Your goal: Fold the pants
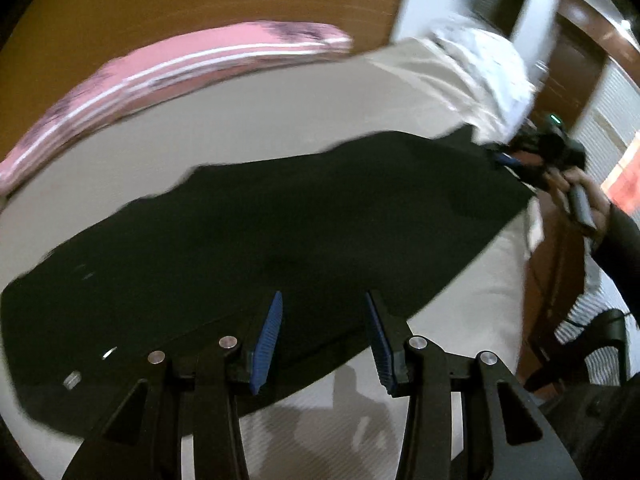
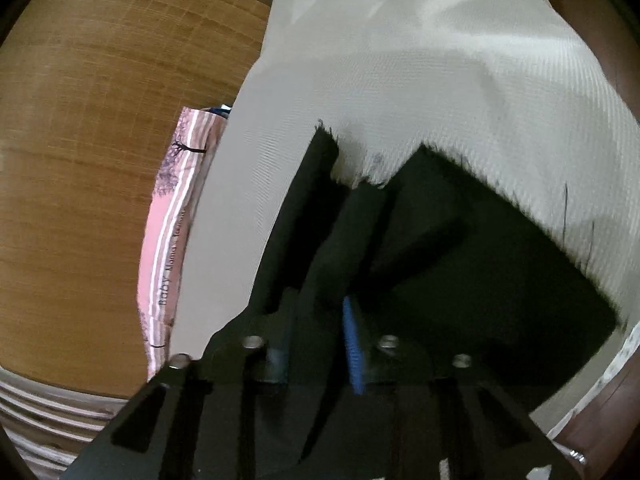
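Observation:
Black pants [image 1: 280, 224] lie spread across a beige sheet [image 1: 280, 120] in the left wrist view. My left gripper [image 1: 324, 304] is open, its blue pads [image 1: 268, 336] apart just over the near edge of the pants, holding nothing. My right gripper [image 1: 516, 160] is at the far right end of the pants and pinches the fabric there. In the right wrist view my right gripper [image 2: 320, 320] is shut on a fold of the black pants [image 2: 460, 264], which fill the space between and around its fingers.
A pink patterned pillow [image 1: 160, 76] lies along the far left edge of the sheet, also in the right wrist view [image 2: 168, 240]. A wooden headboard [image 2: 100, 140] stands behind it. The person's dark-sleeved arm [image 1: 616, 240] is at the right.

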Demonstrator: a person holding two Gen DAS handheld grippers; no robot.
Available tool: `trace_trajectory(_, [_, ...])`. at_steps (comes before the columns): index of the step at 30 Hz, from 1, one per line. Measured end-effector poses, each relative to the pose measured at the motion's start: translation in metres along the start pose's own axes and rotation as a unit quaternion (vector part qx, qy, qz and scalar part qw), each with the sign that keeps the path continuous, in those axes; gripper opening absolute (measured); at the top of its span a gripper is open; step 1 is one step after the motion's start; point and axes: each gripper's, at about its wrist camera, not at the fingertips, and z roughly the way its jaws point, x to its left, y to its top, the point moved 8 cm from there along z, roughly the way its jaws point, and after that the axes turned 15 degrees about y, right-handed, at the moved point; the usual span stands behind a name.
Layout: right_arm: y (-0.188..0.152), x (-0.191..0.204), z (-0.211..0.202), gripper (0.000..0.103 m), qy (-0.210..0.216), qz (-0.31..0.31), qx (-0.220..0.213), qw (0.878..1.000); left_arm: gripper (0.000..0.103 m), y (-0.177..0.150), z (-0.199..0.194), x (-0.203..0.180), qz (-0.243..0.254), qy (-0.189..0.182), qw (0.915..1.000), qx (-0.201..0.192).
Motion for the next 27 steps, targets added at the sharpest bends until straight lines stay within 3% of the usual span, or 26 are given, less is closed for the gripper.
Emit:
trace_trajectory(7, [0.027,0.002,0.005,0.007,-0.016,-0.006,0.004,1.000,0.044,0.020,0.030,-0.087,0.091,-0.042,0.9950,-0.005])
trace_trajectory(12, [0.047,0.044,0.008,0.006,-0.006,-0.064,0.009,0.998,0.044,0.024,0.051,-0.130,0.131,-0.059,0.9896,-0.003])
trace_trajectory(15, [0.052,0.068,0.015,0.005,-0.002,-0.091,0.019,0.996,0.044,0.024,0.059,-0.142,0.130,-0.066,0.9894,0.001])
trace_trajectory(22, [0.060,0.125,0.021,0.005,0.045,-0.112,0.026,0.992,0.043,0.030,0.080,-0.140,0.118,-0.036,0.9924,-0.001])
trace_trajectory(23, [0.061,0.132,0.022,0.005,0.051,-0.116,0.028,0.991,0.041,0.032,0.082,-0.138,0.112,-0.036,0.9930,0.000])
trace_trajectory(25, [0.063,0.146,0.023,0.005,0.057,-0.123,0.028,0.990,0.020,0.038,0.086,-0.133,0.093,-0.038,0.9950,0.000])
trace_trajectory(27, [0.063,0.159,0.026,0.005,0.065,-0.128,0.034,0.989,0.006,0.041,0.088,-0.124,0.075,-0.032,0.9966,0.005])
